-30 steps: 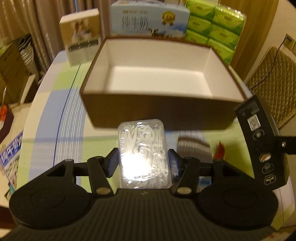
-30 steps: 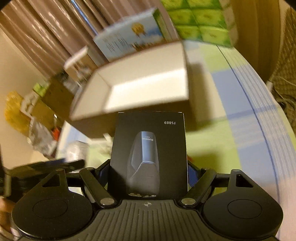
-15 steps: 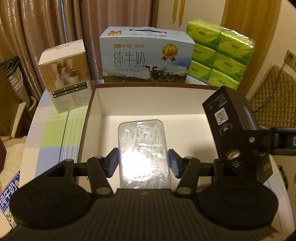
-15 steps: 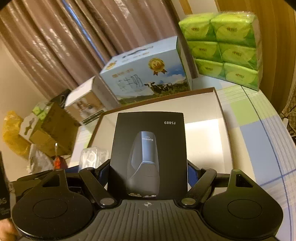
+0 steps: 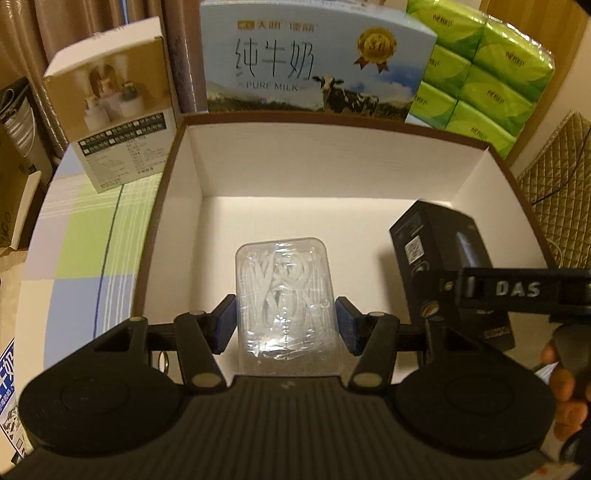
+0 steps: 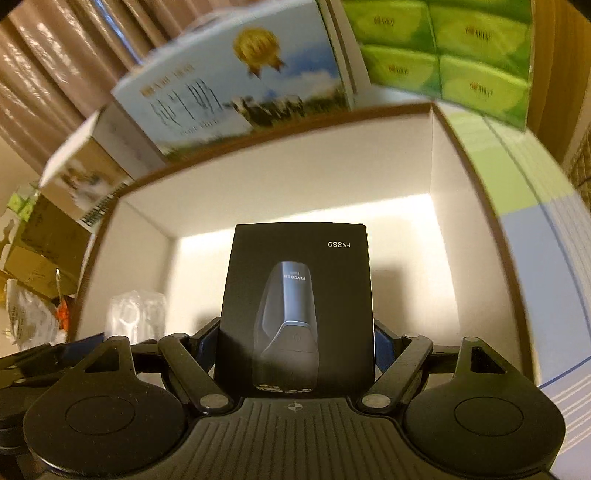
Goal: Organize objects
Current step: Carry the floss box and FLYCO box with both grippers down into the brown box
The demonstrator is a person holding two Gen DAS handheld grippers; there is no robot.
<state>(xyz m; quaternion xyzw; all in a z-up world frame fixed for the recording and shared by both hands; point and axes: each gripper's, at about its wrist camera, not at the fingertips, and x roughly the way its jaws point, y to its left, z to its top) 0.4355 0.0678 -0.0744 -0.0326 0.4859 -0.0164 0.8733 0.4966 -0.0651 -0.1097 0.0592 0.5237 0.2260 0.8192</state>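
Left hand-held gripper (image 5: 284,323): jaws clamped on a clear plastic case (image 5: 286,299) of small white items, the blue pads (image 5: 226,323) pressing its two long sides. The case is held over the white interior of a large open box (image 5: 317,162) with brown outer walls, toward the box's near-centre; whether it touches the box floor cannot be determined.

Right hand-held gripper (image 6: 295,341): jaws closed on a black carton (image 6: 297,295) printed with a shaver picture and the marking "FS889", gripped at its lower sides. In the left wrist view the same black carton (image 5: 439,266) stands inside the right part of the open box, just beside the clear case but apart from it. The right gripper's body crosses in front of it, with fingers of the person's hand (image 5: 565,384) visible at the right edge. From the right wrist view the clear plastic case (image 6: 136,314) shows to the left of the carton, within the box (image 6: 280,173).

Surroundings: the box sits on a counter (image 5: 81,258) covered with a checked cloth of green, blue and white. Behind the box stands a blue milk carton pack (image 5: 314,62) showing cows. A smaller white product box (image 5: 114,118) stands at the box's left rear corner. A bundle of green tissue packs (image 5: 484,66) stands at the right rear. Curtains (image 5: 74,22) hang behind.
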